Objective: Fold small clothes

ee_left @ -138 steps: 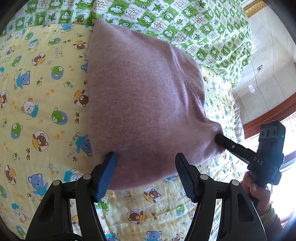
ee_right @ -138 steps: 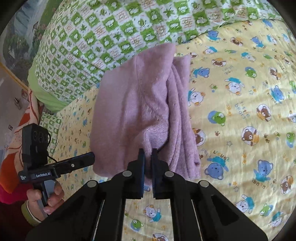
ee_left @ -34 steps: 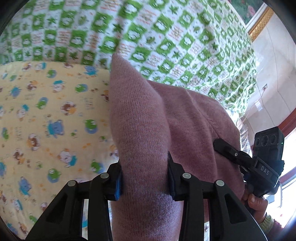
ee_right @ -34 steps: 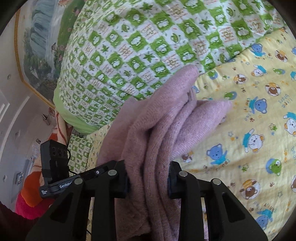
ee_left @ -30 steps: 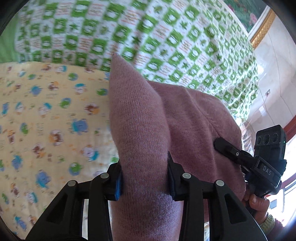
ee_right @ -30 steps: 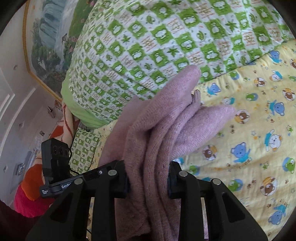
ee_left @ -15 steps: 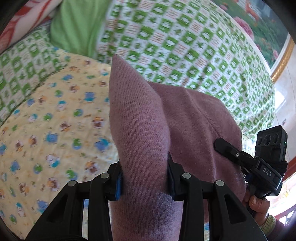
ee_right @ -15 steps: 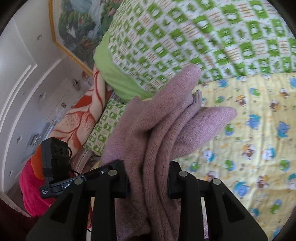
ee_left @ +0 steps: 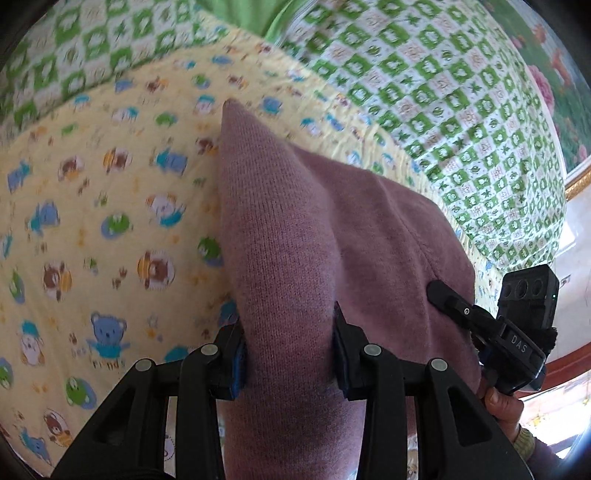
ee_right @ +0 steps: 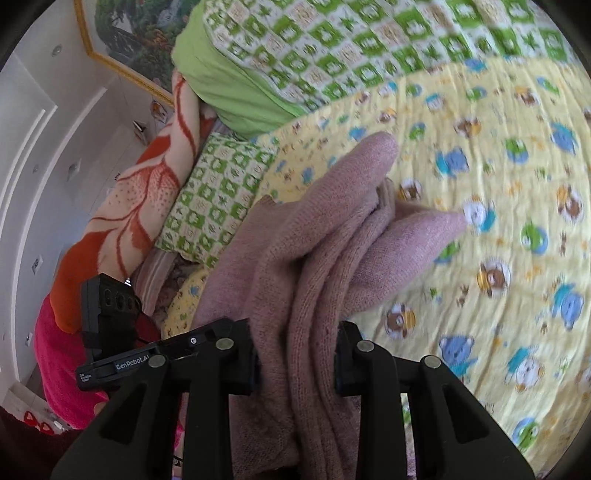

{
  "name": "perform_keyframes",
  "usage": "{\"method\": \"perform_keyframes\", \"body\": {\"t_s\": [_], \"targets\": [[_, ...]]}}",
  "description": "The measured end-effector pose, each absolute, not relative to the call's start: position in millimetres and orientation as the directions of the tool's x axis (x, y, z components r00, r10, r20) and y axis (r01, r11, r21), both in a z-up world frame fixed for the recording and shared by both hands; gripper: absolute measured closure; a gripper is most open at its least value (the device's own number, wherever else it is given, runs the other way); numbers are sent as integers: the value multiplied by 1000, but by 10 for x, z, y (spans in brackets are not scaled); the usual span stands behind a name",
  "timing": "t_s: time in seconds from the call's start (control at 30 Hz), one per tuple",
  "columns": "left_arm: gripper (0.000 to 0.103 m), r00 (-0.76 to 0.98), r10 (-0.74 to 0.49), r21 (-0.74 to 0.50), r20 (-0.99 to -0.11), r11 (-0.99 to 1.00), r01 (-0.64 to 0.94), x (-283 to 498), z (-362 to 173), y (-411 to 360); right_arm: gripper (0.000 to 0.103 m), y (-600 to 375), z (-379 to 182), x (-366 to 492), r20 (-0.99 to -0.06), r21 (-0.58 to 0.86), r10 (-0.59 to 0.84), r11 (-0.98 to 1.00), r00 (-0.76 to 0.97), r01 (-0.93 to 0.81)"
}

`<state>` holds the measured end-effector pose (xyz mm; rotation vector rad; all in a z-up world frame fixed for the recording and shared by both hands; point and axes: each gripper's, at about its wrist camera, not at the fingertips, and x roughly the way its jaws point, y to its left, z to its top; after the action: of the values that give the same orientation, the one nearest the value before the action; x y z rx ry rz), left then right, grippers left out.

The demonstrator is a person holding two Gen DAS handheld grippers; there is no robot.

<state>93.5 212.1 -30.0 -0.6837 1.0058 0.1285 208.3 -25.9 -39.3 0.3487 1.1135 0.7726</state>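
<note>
A folded mauve knit garment (ee_left: 295,236) is held up above the yellow cartoon-print sheet (ee_left: 92,221). My left gripper (ee_left: 288,365) is shut on one thick folded end of it. My right gripper (ee_right: 295,362) is shut on the other end, where several layers (ee_right: 325,258) bunch between the fingers. The right gripper also shows in the left wrist view (ee_left: 491,325), gripping the garment's right edge. The left gripper shows in the right wrist view (ee_right: 118,350) at the left. The garment spans between both grippers.
A green-and-white checked quilt (ee_left: 424,92) lies along the far side of the bed. A green pillow (ee_right: 236,85), a small checked pillow (ee_right: 218,199) and an orange floral blanket (ee_right: 129,206) lie at the left. A framed picture (ee_right: 147,33) hangs on the wall.
Both grippers, which closed on the garment since 4.6 s ago, have swung with it to the left over the bed. More of the yellow sheet and the pillows at the left have come into view.
</note>
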Motion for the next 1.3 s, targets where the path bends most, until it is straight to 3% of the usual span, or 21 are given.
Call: {"method": "perform_keyframes", "body": {"t_s": [0.17, 0.37, 0.47, 0.5, 0.67, 1.3], "targets": [[65, 538, -229, -476, -811, 794, -379, 863, -462, 2121, 73, -441, -645, 2053, -713, 592, 667, 738, 218, -323], [52, 527, -275, -507, -804, 779, -368, 900, -600, 2187, 72, -607, -952, 2108, -739, 595, 641, 766, 207, -244], [44, 526, -309, -544, -792, 748, -381, 877, -695, 2254, 67, -652, -1035, 2128, -743, 602, 638, 769, 203, -216], [42, 525, -320, -557, -789, 732, -391, 860, -724, 2278, 61, -664, -1047, 2133, -745, 600, 635, 771, 203, -212], [42, 525, -320, -560, -789, 727, -398, 812, -659, 2266, 52, -719, -987, 2108, -753, 592, 625, 780, 208, -201], [43, 475, -287, -484, -832, 794, -368, 122, -499, 2056, 52, -1057, -86, 1081, -748, 496, 540, 841, 386, -215]]}}
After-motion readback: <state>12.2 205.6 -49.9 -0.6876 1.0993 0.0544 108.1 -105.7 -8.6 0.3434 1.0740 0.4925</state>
